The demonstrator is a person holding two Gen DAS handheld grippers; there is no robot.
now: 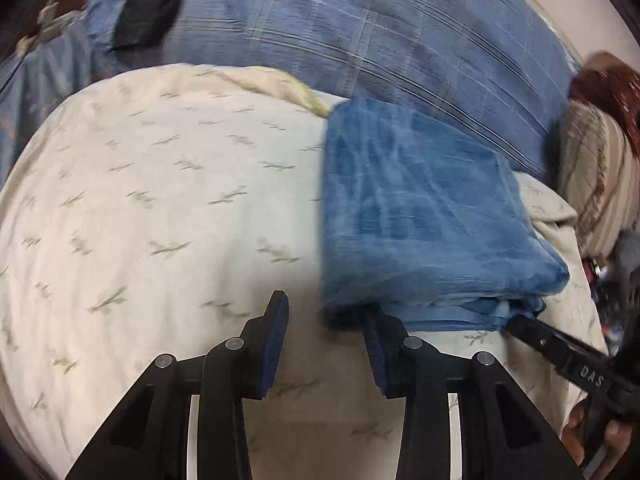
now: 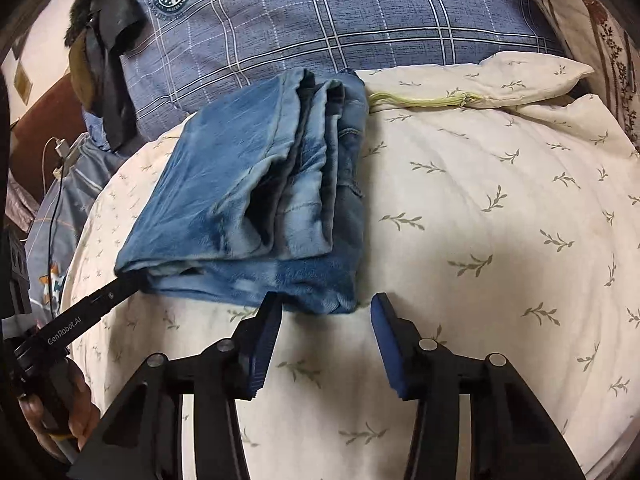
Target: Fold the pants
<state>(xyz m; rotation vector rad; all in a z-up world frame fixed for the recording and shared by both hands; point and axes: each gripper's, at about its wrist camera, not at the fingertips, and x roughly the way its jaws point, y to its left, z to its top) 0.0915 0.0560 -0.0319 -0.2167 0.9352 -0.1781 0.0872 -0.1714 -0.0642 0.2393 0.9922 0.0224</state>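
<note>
Both tools sit at the near edge of the folded jeans [image 2: 256, 200], each with its blue pads parted and nothing pinched between them. On the left tool [image 1: 326, 344], the right-hand pad touches the bundle's near corner while the other hangs over bare cover; it reads as either letting go or tidying that corner, and which one cannot be told. On the right tool [image 2: 326, 344], the left pad meets the denim's near edge at the opposite corner, and its other pad stands clear over the cover. Placing one tool at each end of the same edge suits squaring a fold off evenly.

One pair of jeans is present, stacked in several layers into a compact rectangle, so the folding looks close to finished. It lies on a cream cushion cover [image 2: 480, 208] printed with green sprigs, its soft, broad top serving as the folding surface. One yellow zipper [image 2: 420, 101] runs along the cover's far seam, just beside the jeans' far end. Behind lies one blue plaid bedsheet [image 2: 360, 12], with a dark garment [image 2: 114, 52] at its far left. Two hands grip the tool handles; a hand [image 2: 60, 412] shows low on the left of the right wrist view.
</note>
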